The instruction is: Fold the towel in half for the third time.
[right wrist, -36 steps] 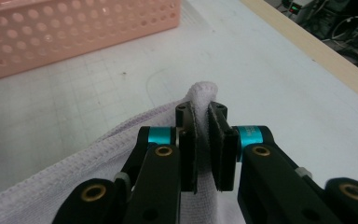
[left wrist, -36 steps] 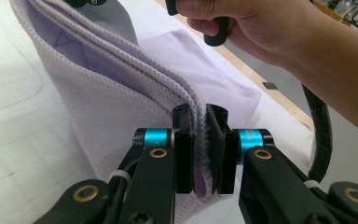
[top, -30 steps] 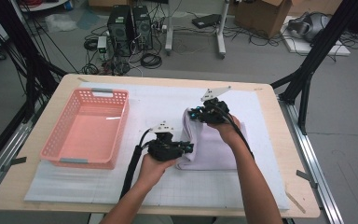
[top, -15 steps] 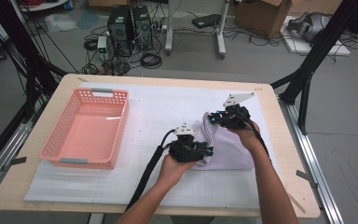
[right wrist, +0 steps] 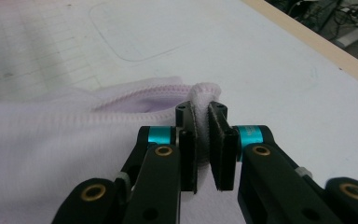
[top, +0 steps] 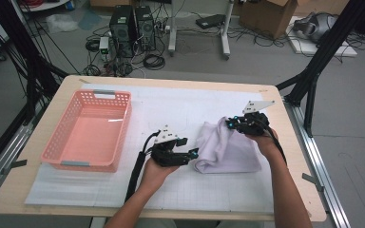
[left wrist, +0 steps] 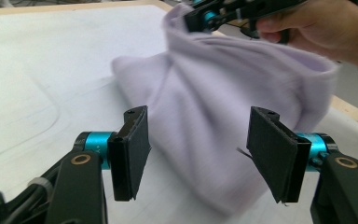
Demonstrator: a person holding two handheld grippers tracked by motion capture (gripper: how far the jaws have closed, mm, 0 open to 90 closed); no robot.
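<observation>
The cloth [top: 228, 149] lies bunched on the white mat [top: 171, 107], right of centre on the table [top: 285, 118], well apart from the pink basket [top: 88, 130] at the left. The right gripper [top: 233, 122] has it: in the right gripper view its jaws are pinched tight on a hemmed fold of the cloth [right wrist: 51, 140], the fabric bulging up between the pads [right wrist: 219, 140]. That corner is lifted at the far right of the pile. The left gripper [top: 192, 153] sits just left of the cloth, near edge, and its jaws have just been opening; in the left gripper view they stand wide apart, the cloth [left wrist: 223, 107] beyond them, nothing pressed by the pads [left wrist: 133, 149]. The right hand [left wrist: 317, 25] shows beyond, holding its corner up.
</observation>
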